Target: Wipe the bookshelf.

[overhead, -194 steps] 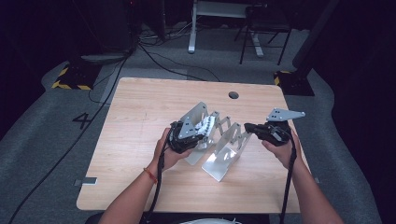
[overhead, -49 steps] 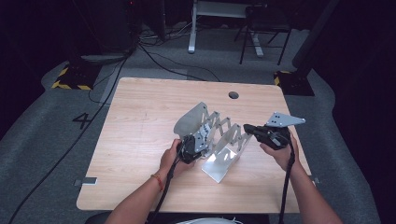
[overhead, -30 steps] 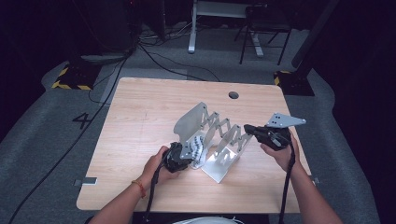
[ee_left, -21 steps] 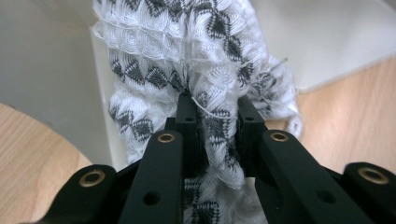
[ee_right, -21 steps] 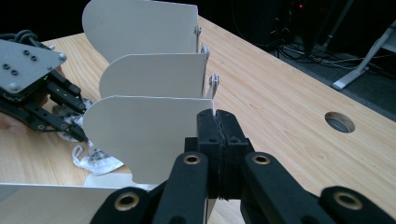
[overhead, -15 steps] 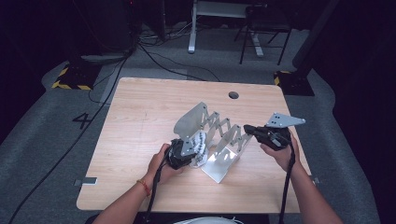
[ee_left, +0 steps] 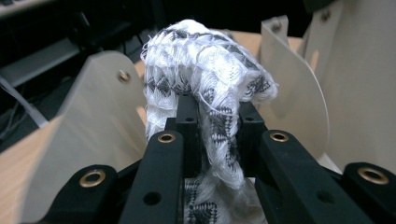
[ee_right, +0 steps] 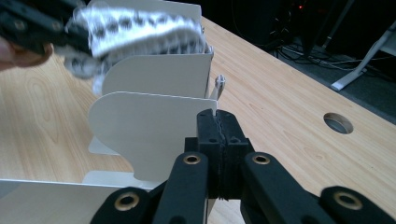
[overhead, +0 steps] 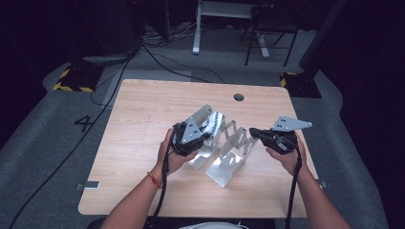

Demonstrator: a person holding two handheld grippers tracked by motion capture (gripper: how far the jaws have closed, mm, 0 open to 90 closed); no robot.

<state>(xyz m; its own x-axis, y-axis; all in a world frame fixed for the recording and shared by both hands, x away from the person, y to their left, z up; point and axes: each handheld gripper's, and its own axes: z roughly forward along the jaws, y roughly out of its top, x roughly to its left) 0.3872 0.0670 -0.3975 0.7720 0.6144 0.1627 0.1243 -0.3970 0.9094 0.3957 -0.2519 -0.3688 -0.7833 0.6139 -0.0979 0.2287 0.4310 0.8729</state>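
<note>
We see the white-and-black patterned woven cloth bunched up and clamped in the left hand-held gripper. Both black jaws press on it from either side, and the fabric folds over their tips and hangs down between them. In the high view the cloth sits up off the table, over the far-left end of the white sheet-metal divider rack, between its rounded upright plates. In the left gripper view one pale plate stands to each side of the cloth; we cannot tell whether fabric touches them.

The left hand-held gripper is just beside the rack's left side, slightly left of table centre. The rack runs diagonally from table centre toward the near right area, base flat on the light wooden table.

The right hand-held gripper is closed on the top edge of one rack plate; the jaws meet with the thin sheet pinched between them. In the high view this gripper sits at the rack's right side, toward the table's right edge, grey three-cornered plate on top.

In the right gripper view the cloth is blurred, above the farthest plates. A round cable hole sits near the table's far edge, well apart from the rack.
</note>
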